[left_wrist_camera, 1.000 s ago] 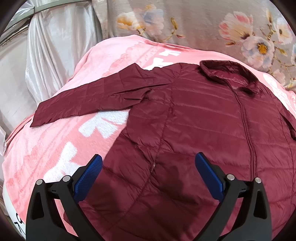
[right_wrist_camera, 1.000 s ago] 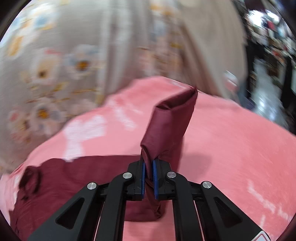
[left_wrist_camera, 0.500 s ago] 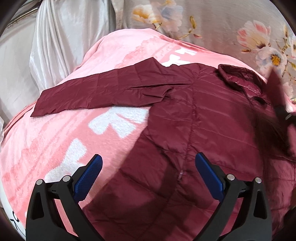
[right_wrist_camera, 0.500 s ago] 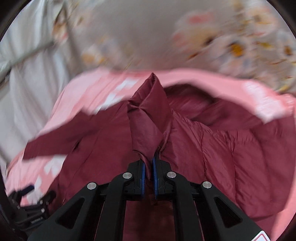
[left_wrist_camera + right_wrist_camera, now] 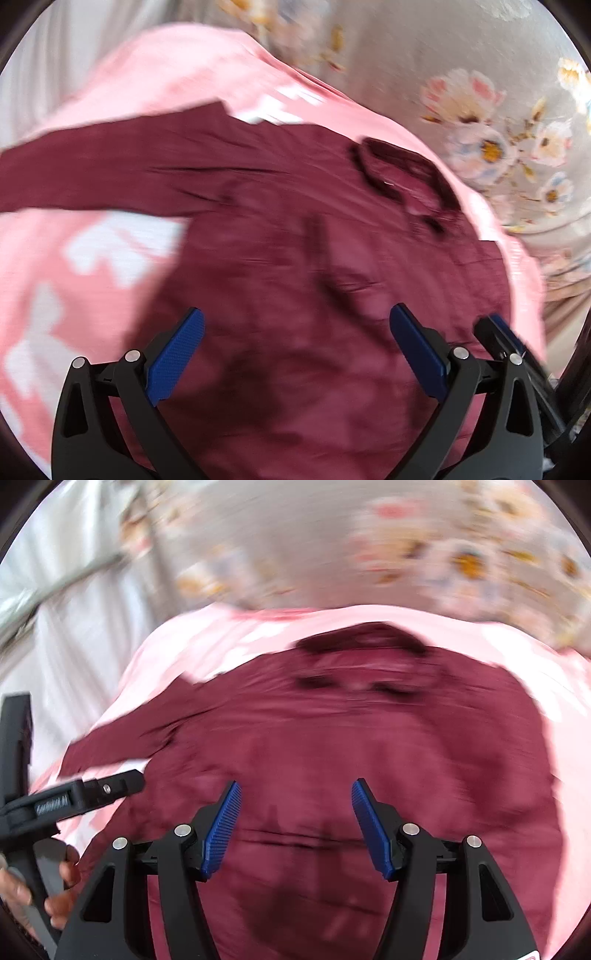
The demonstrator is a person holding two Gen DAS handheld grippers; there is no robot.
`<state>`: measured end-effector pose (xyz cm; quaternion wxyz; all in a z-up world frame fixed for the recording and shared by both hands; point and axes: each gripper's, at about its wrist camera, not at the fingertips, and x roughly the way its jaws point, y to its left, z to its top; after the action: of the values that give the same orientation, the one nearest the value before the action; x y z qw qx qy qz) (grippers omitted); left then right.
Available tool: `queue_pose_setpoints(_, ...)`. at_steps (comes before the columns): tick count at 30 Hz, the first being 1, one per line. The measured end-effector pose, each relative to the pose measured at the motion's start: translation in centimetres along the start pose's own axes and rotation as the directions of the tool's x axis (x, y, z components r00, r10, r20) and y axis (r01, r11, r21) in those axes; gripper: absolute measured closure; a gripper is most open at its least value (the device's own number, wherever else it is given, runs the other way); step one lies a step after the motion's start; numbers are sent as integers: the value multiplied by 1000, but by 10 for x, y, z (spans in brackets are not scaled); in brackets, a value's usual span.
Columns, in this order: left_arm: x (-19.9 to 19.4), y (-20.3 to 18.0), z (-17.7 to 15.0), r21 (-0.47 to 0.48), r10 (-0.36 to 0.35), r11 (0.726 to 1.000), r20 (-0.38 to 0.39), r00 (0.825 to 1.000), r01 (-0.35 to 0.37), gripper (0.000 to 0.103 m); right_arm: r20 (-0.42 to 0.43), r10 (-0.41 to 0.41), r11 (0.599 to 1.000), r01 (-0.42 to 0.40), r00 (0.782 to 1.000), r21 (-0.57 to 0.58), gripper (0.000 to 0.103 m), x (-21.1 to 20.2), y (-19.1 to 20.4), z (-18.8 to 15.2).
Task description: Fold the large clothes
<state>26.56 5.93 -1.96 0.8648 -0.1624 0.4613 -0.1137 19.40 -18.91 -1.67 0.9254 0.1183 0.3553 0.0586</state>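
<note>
A dark red quilted jacket (image 5: 295,229) lies spread on a pink blanket (image 5: 66,273), collar (image 5: 399,173) at the far side. One sleeve (image 5: 92,170) stretches out to the left. My left gripper (image 5: 295,339) hovers open over the jacket's body with nothing between its blue pads. In the right wrist view the same jacket (image 5: 369,738) fills the middle, and my right gripper (image 5: 295,812) hangs above it, jaws opening, nothing between them. The other sleeve appears to lie folded across the body, but blur hides its edges. Both views are blurred.
The pink blanket (image 5: 177,653) with white lettering covers a bed. A floral curtain (image 5: 480,122) hangs behind it and a white satin drape (image 5: 55,609) to the left. A hand (image 5: 55,897) holding the left gripper's black frame shows at the right wrist view's left edge.
My right gripper carried the right sleeve over the jacket's body, then let go and its jaws parted. The left gripper swung so the jacket shifted in its view; it stayed open.
</note>
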Motion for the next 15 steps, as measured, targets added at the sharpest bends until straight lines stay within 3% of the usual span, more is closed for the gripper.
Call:
queue_pose_setpoints(4,48,-11,5,-103,-76,993,-158,985,60,5,4,-100,978,98,995,183,41,-31,-74,-6)
queue_pose_setpoints(6,61,-11,3,-180,-109,981,-175,978,77,6,-18,-110,952,111,994,284,41,-37,-108,-11)
queue_pose_setpoints(7,63,-13,4,-199,-99,978,-156,983,67,13,-25,-104,943,107,994,315,41,-35,-117,-14)
queue_pose_setpoints(9,63,-21,9,-181,-104,980,-135,985,79,44,-40,-92,921,100,995,377,41,-33,-136,-21)
queue_pose_setpoints(10,64,-25,12,-167,-118,981,-138,983,95,70,-47,-85,909,96,995,405,41,-31,-145,-24)
queue_pose_setpoints(11,65,-28,15,-153,-118,983,-138,983,97,85,-52,-76,900,91,996,426,41,-27,-152,-26)
queue_pose_setpoints(13,59,-27,24,-137,-100,987,-110,989,85,96,-59,-44,885,66,997,461,41,-17,-163,-24)
queue_pose_setpoints(15,42,-18,38,-124,-65,991,-39,997,59,98,-66,-29,877,57,997,478,41,-8,-172,-19)
